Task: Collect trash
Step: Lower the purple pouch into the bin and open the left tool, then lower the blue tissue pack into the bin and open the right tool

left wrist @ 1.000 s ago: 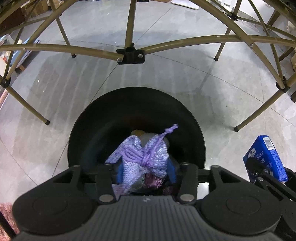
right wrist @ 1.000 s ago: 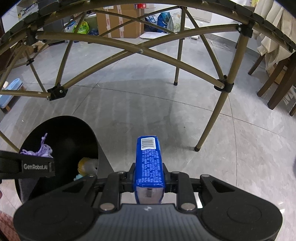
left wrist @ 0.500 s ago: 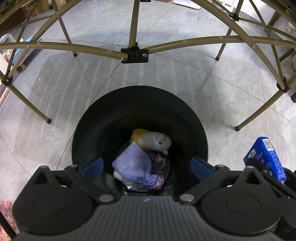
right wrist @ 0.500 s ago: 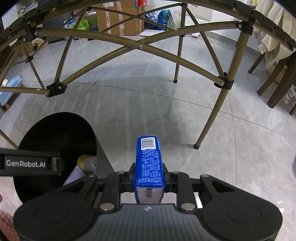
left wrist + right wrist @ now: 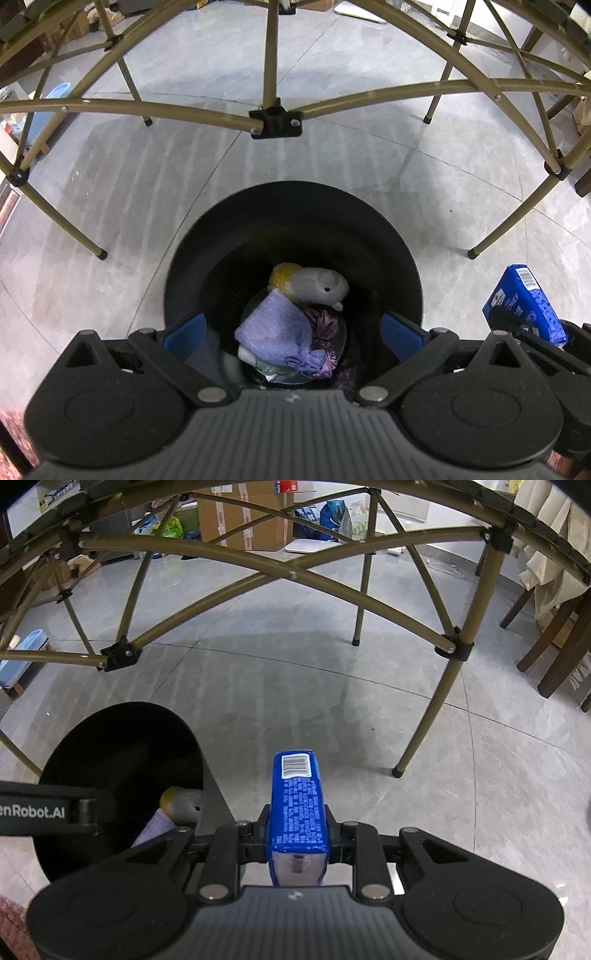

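Observation:
A round black bin (image 5: 402, 251) stands on the floor right below my left gripper (image 5: 293, 332), which hangs open over its mouth with nothing between its blue pads (image 5: 184, 330). At the bin's bottom lie a purple drawstring pouch (image 5: 273, 332) and a grey and yellow plush toy (image 5: 314, 286). My right gripper (image 5: 298, 827) is shut on a blue carton (image 5: 298, 801) with a barcode at its far end. That carton (image 5: 524, 302) also shows at the right edge of the left wrist view, beside the bin (image 5: 110, 738).
A folding table's tan metal frame (image 5: 275, 120) arches over the bin, with its legs (image 5: 424, 734) standing on the grey tiled floor. Wooden chair legs (image 5: 554, 646) stand at the right. Cardboard boxes (image 5: 240, 520) and bags sit at the back.
My left gripper opened and let go of the purple pouch, which dropped to the bin's bottom beside the plush toy. The right gripper kept still with the blue carton.

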Available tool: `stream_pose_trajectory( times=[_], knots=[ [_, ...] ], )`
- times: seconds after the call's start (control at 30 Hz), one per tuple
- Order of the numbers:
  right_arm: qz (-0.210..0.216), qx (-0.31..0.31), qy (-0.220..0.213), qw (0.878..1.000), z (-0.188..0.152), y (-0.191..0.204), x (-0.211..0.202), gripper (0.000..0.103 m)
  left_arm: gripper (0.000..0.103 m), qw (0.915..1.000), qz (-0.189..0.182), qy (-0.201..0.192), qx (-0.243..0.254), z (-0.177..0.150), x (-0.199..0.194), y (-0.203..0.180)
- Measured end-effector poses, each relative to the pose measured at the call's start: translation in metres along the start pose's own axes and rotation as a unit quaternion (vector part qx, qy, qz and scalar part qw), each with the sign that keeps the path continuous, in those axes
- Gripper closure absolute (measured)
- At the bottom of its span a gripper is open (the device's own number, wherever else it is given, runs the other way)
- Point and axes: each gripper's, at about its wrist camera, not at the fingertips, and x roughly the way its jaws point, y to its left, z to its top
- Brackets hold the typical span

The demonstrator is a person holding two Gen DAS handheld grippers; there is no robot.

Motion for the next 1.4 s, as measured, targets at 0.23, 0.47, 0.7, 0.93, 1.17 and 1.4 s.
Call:
stream_pose_trajectory(
  times=[0.23, 0.47, 0.7, 0.93, 1.17, 1.4],
  knots=[
    [0.018, -0.013, -0.003, 1.0, 0.004, 0.021, -0.005, 0.08, 0.0, 0.9996, 0.019, -0.02, -0.009, 0.002, -0.01, 0.023],
    [0.037, -0.029, -0.004, 0.999, 0.009, 0.044, -0.011, 0.08, 0.0, 0.999, 0.028, -0.029, -0.021, 0.004, -0.014, 0.046],
    [0.055, -0.047, -0.005, 0.997, 0.012, 0.067, -0.015, 0.08, 0.0, 0.9977, 0.048, -0.037, -0.029, 0.004, -0.015, 0.068],
    [0.074, -0.062, -0.002, 0.995, 0.014, 0.087, -0.018, 0.08, 0.0, 0.9968, 0.058, -0.04, -0.037, -0.002, -0.016, 0.09],
    [0.09, -0.085, 0.0, 0.992, 0.014, 0.111, -0.02, 0.08, 0.0, 0.9952, 0.068, -0.033, -0.062, -0.003, -0.014, 0.116],
    [0.096, -0.102, 0.007, 0.99, 0.012, 0.134, -0.017, 0.08, 0.0, 0.9936, 0.075, -0.027, -0.08, -0.006, -0.012, 0.135]
  ],
)
